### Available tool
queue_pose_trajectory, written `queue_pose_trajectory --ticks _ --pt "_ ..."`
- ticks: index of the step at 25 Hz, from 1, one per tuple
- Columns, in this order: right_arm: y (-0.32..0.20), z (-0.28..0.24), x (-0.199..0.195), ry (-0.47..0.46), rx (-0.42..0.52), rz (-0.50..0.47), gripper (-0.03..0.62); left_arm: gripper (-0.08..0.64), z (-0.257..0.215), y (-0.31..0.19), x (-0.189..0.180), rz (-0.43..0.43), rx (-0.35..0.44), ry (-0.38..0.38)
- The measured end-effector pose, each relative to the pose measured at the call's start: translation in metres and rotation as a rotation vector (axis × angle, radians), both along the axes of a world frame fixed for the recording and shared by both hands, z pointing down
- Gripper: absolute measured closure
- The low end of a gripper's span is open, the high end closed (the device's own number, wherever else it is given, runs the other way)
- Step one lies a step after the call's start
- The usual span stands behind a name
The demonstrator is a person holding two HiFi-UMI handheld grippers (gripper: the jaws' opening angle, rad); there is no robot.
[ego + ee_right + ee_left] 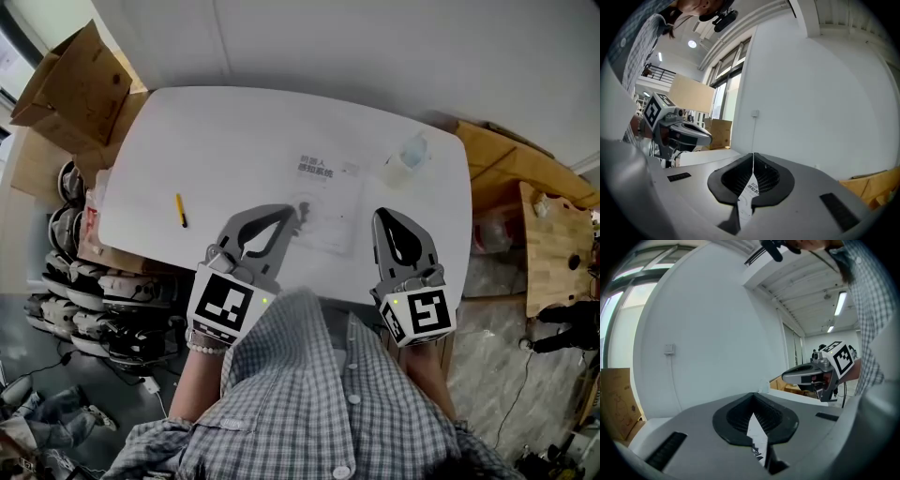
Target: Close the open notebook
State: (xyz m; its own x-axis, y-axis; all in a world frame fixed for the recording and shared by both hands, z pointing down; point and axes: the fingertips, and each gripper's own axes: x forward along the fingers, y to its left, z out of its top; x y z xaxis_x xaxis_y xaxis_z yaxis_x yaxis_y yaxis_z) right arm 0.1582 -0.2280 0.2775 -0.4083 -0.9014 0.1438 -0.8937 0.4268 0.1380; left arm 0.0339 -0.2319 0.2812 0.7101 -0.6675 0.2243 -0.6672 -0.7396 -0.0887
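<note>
**Both claws clenched, notebook just ahead**

Head view: finds the notebook (323, 202) flat on the white table (187, 141), long axis running away from the body. Puts it just beyond the left gripper (293, 214), further from the right gripper (384, 217). Leaves open room around, bar a yellow pencil (181, 210) leftward and a plastic cup (408, 159) beyond.

Left gripper view: shows jaws pressed together, printed white glimpsed through the slit.

Right gripper view: likewise clamped, apparently gripping nothing.
</note>
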Motion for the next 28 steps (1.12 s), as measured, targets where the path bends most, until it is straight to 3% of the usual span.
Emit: queue_pose_trajectory --ticks 28 --pt "0.011 0.003 -0.003 0.048 0.003 -0.007 0.569 0.551 0.003 0.010 0.007 0.028 -0.002 -0.015"
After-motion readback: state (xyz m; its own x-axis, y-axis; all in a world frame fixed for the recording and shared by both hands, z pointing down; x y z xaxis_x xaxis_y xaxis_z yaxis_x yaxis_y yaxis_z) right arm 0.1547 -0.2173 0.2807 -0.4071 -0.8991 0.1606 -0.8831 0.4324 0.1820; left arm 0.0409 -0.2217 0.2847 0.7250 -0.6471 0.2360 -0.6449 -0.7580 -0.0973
